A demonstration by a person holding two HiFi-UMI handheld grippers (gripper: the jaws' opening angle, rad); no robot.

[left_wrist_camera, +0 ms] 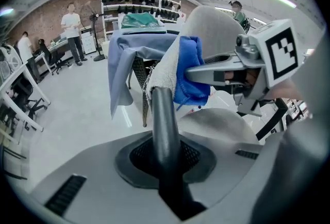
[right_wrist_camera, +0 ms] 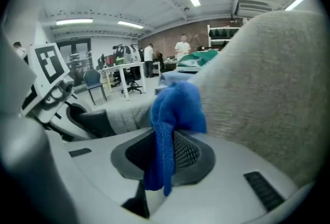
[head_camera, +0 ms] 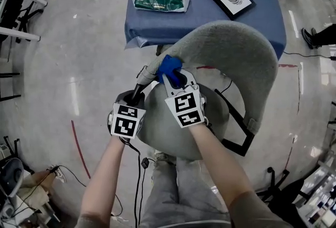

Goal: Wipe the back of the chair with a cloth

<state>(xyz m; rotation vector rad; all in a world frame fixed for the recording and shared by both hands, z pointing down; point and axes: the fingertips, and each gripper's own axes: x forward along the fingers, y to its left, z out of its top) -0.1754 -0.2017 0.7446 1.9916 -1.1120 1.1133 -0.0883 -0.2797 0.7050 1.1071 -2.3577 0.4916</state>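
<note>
Two grippers meet at the curved grey fabric chair back [head_camera: 236,48]. The left gripper [head_camera: 142,84] is clamped on its near end. Just beside it, the right gripper [head_camera: 175,79] pinches a blue cloth [head_camera: 169,65] that touches the fabric.

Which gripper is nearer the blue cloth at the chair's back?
Right. The right gripper is clamped on the blue microfibre cloth at the grey fabric chair back; the left gripper pinches that back's edge just beside it.
</note>
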